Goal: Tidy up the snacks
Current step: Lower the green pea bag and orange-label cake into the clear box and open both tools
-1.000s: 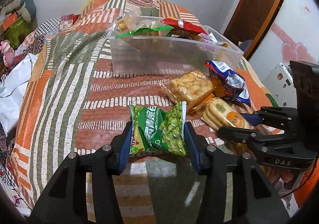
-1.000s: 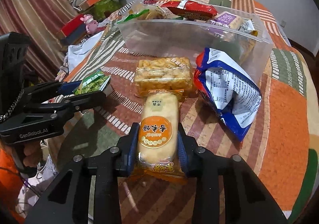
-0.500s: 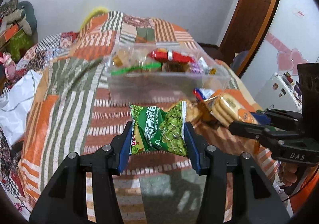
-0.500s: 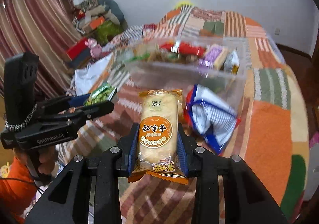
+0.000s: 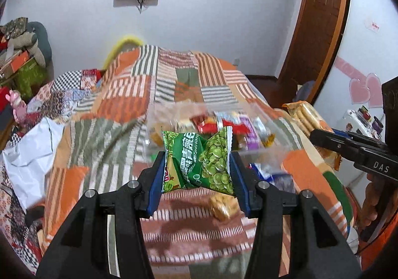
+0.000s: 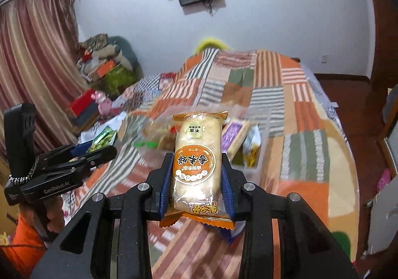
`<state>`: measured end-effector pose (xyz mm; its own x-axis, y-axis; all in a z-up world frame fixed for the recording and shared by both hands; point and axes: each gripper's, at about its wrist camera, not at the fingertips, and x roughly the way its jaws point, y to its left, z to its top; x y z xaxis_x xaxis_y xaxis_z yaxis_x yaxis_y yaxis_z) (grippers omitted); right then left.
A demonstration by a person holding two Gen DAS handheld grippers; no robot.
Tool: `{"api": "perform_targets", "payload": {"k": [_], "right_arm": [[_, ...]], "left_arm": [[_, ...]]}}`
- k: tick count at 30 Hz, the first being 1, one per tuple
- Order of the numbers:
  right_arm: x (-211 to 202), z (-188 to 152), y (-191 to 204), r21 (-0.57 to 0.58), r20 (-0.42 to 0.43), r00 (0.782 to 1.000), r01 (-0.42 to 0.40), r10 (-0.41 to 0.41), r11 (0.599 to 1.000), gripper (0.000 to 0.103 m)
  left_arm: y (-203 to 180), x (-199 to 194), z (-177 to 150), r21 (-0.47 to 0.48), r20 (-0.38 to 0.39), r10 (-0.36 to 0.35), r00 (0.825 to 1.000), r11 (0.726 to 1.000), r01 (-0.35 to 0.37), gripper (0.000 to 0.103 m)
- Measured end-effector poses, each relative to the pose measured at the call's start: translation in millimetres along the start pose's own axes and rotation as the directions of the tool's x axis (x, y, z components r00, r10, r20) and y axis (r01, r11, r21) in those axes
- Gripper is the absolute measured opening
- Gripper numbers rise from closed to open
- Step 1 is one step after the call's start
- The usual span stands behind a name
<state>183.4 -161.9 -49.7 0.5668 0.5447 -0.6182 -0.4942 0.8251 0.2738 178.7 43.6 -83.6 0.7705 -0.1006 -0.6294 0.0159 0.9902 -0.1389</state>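
Note:
My left gripper (image 5: pixel 197 167) is shut on a green pea snack bag (image 5: pixel 199 159) and holds it in the air above the bed, in front of the clear plastic bin (image 5: pixel 263 152). My right gripper (image 6: pixel 196 174) is shut on an orange rice cracker pack (image 6: pixel 196 157), also lifted, with the bin (image 6: pixel 258 164) behind it. The bin holds several snack packs, among them a red one (image 5: pixel 211 126) and a purple one (image 6: pixel 232 136). The right gripper shows in the left wrist view (image 5: pixel 321 138), the left gripper in the right wrist view (image 6: pixel 99 152).
A yellow snack pack (image 5: pixel 221 207) and a blue-white bag (image 5: pixel 271 176) lie on the striped patchwork bedspread (image 5: pixel 99 144) near the bin. White cloth (image 5: pixel 29 157) lies at the bed's left edge. Clutter (image 6: pixel 104 65) and a curtain stand left, a door (image 5: pixel 321 28) right.
Both grippers have risen well above the bed with their packs. The bin now sits lower and smaller in both views.

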Motion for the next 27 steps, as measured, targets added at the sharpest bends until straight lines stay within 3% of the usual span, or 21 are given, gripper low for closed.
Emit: {"api": "perform_targets", "payload": {"k": [12,27], "right_arm": [[16.4,32.6,-20.6,0.057,0.076,0.996,0.044,-0.048,0.997,0.032],[70.1,41.0,-51.2,0.107,-0.017,0.998,0.068,-0.067,0.992,0.032]], "left_arm": [[13.2,35.5,36.8,0.003,-0.004,0.048,0.999,0.999,-0.048,0.050],[26.0,102.9,57.7,-0.009,-0.104,0.045,0.994,0.999,-0.046,0.050]]}}
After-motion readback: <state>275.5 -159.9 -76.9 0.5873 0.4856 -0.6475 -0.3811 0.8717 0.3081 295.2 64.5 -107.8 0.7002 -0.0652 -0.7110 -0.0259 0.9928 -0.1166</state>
